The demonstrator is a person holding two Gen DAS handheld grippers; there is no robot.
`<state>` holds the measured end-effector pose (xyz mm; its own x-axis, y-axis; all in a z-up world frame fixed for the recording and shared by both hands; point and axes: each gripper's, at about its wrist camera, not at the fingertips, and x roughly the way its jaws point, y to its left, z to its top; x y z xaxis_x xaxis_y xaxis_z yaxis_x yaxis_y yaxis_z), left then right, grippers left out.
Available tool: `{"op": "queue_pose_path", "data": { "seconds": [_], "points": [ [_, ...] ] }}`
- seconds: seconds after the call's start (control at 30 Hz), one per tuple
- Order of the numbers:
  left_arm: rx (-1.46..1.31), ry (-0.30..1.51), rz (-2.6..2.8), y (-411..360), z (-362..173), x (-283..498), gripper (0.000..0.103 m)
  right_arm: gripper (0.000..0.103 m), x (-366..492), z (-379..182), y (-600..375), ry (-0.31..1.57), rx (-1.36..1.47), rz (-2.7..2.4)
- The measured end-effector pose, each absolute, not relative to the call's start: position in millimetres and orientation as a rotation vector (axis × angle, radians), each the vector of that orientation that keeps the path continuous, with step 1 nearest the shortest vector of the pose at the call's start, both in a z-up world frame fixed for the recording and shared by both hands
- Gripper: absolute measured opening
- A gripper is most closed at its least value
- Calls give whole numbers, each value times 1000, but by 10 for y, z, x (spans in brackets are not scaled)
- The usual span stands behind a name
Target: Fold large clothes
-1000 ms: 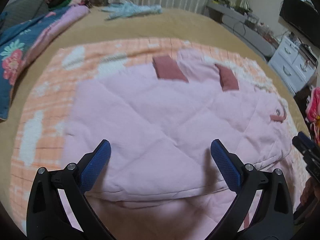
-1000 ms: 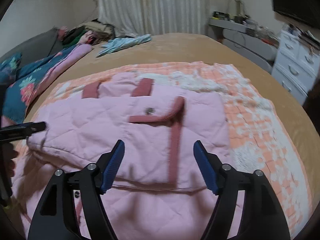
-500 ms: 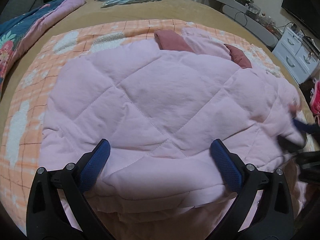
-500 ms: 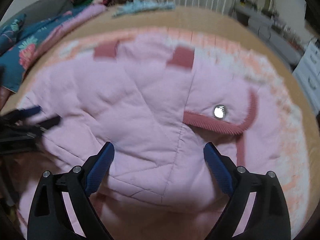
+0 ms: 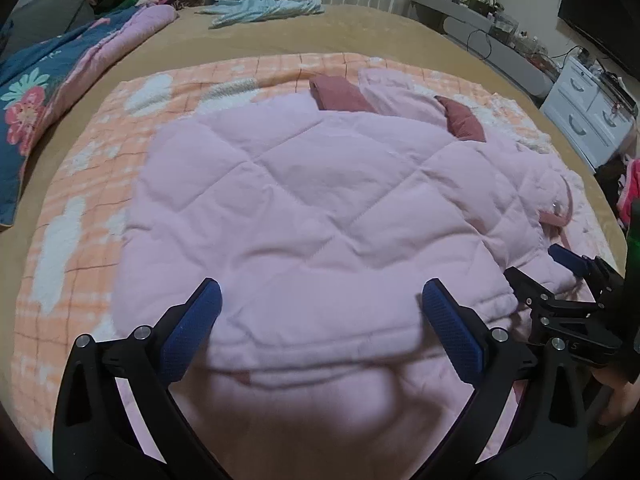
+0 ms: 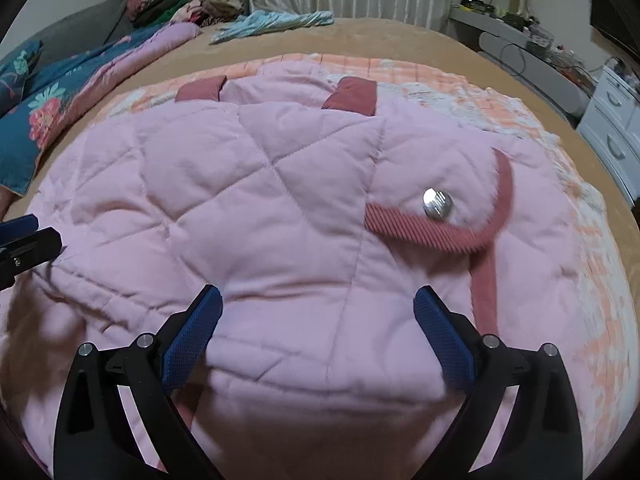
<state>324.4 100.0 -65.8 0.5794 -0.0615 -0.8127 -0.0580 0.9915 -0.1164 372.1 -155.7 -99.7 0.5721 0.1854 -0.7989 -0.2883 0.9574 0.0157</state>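
Note:
A pale pink quilted jacket (image 5: 320, 200) lies folded on the bed, with two dark pink cuffs (image 5: 340, 94) showing at its far edge. In the right wrist view the jacket (image 6: 280, 200) shows a silver snap (image 6: 437, 203) on a ribbed dark pink tab. My left gripper (image 5: 320, 292) is open just above the jacket's near folded edge. My right gripper (image 6: 316, 296) hovers over the same edge further right. Its jaws are opening and the pads press on nothing; the padded fold lies under the gap. Each gripper shows at the edge of the other's view.
The jacket rests on an orange and white checked blanket (image 5: 80, 208) spread over a tan bed. A blue floral quilt (image 5: 40, 92) lies along the left side. A light blue garment (image 5: 264, 6) lies at the far end. White drawers (image 5: 592, 120) stand to the right.
Both grippers have come lower and closer to the jacket's near edge. The right gripper's jaws have spread wider. The jacket fills more of both views.

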Motion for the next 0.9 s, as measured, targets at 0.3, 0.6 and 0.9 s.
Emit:
{"op": "queue_pose_path", "data": {
  "seconds": [0.3,0.6,0.9],
  "points": [
    [-183,908,-26,971,-400,2924,95,96,3261,-474,-1842,843,43,302],
    [-193,859,-32,934,-100,2685,95,97,2992,-131,-1961,799,49,308],
    [-196,810,-23,946,158,2459,95,99,2770,142,-2018,757,38,316]
  ]
}}
